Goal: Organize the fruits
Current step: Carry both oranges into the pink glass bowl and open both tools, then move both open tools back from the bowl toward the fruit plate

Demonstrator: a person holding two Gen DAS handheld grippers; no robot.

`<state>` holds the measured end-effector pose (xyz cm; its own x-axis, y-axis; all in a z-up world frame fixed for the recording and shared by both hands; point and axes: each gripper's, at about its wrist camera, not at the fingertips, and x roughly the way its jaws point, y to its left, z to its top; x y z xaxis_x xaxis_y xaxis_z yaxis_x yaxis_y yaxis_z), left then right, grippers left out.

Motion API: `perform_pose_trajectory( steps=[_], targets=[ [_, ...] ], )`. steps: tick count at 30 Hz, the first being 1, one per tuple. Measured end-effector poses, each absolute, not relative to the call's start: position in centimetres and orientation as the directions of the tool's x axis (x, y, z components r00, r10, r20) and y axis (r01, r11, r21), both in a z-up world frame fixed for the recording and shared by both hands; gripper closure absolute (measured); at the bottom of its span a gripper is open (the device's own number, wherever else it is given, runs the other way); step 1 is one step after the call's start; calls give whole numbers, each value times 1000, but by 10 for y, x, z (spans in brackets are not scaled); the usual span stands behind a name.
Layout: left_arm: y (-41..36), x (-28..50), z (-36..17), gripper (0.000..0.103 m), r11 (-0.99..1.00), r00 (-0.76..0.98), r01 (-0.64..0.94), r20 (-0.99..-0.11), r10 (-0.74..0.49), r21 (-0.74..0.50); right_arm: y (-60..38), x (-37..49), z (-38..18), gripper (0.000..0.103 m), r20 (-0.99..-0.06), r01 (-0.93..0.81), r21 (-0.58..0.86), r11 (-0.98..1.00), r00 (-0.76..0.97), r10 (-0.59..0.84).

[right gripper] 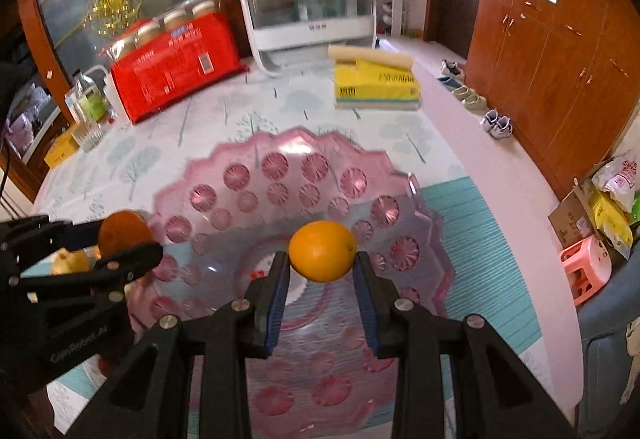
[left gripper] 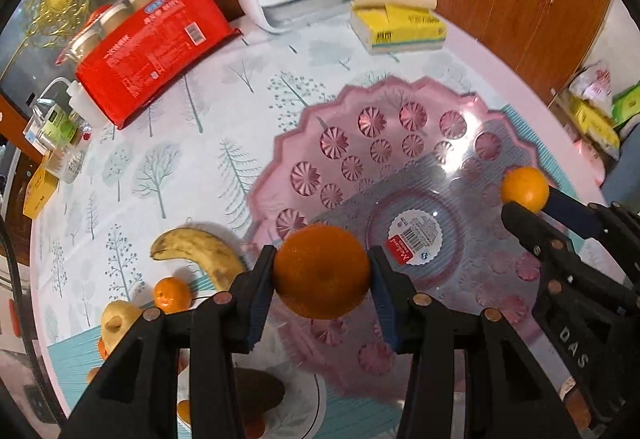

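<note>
Two oranges hang above the pink plate (left gripper: 304,143), which holds no fruit. From the left wrist, the left gripper (left gripper: 322,273) clamps a dark orange (left gripper: 322,271) over the plate's near rim; a banana (left gripper: 200,251) and small tangerine (left gripper: 172,293) lie on the tablecloth (left gripper: 180,159) nearby. From the right wrist, the right gripper (right gripper: 322,259), tilted downward, pinches a lighter orange (right gripper: 323,251) above the plate's centre, seemingly not touching it.
</note>
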<state>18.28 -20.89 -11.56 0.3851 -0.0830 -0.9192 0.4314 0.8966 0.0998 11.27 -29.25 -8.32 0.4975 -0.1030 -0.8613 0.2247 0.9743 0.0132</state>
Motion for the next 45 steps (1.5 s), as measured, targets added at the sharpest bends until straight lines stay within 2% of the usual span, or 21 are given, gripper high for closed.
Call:
perform_pose_trajectory(
  steps=[12,13,14,16,17,19,22,45],
  targets=[
    [-238,195,-150,57,891,335,427,-942,3,154,-299,117,-123,69,-905,161,16,987,423,-54],
    [-238,196,-152,55,893,326,424,-945,5,151,-299,117,-123,68,-905,159,18,987,422,-51],
    [-237,196,-153,46,895,323,420,-946,7,150,-299,117,-125,66,-906,159,22,987,420,-47],
    [-235,197,-151,33,900,340,403,-940,19,164,-301,116,-126,56,-906,159,35,987,423,-36],
    [-234,197,-150,28,902,347,397,-937,25,171,-302,116,-126,55,-904,162,35,986,426,-38],
    [-231,199,-149,25,910,343,383,-939,21,160,-304,116,-125,52,-903,166,43,985,429,-33],
    [-224,202,-146,24,925,336,356,-942,6,132,-306,115,-122,49,-898,163,68,984,440,-11],
    [-199,196,-117,23,963,384,253,-923,-9,96,-294,107,-96,48,-868,132,52,990,496,-20]
  ],
)
